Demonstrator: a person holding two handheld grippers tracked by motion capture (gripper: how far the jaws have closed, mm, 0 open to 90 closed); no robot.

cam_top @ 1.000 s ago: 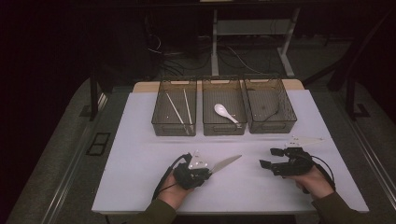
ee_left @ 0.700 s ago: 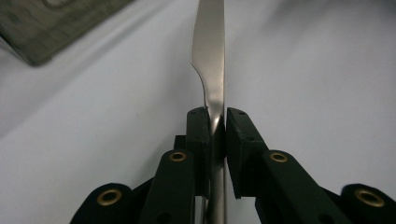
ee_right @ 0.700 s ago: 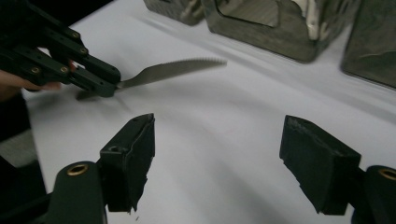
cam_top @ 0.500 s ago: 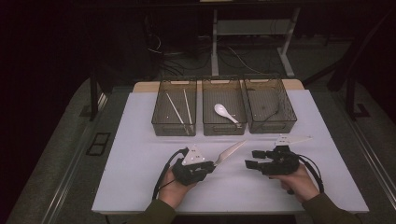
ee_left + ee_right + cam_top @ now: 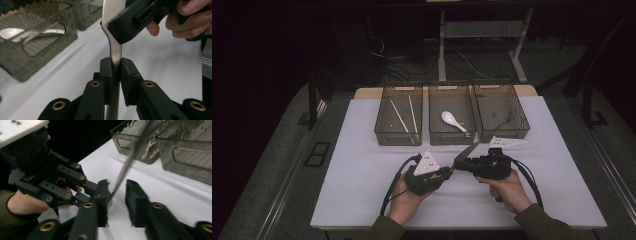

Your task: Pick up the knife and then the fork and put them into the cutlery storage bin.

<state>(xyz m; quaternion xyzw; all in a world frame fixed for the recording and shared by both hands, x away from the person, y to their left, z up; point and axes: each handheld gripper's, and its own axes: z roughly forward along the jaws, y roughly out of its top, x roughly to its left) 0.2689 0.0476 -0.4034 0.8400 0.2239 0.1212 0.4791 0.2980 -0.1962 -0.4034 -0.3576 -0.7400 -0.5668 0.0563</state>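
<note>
Steel knife (image 5: 115,47), raised over the white desk (image 5: 362,175) near the bins: left tool (image 5: 443,173) clamps its handle for a handover; right tool (image 5: 117,202), jaws just closing around the blade, not yet pinching.

Knife (image 5: 113,30): blade tip cut off by the top edge in the left gripper view; handle hidden between the left gripper (image 5: 115,75) pads. In the right gripper view, blade blurred. Right gripper (image 5: 117,195): pad contact with the blade cannot be told.
</note>
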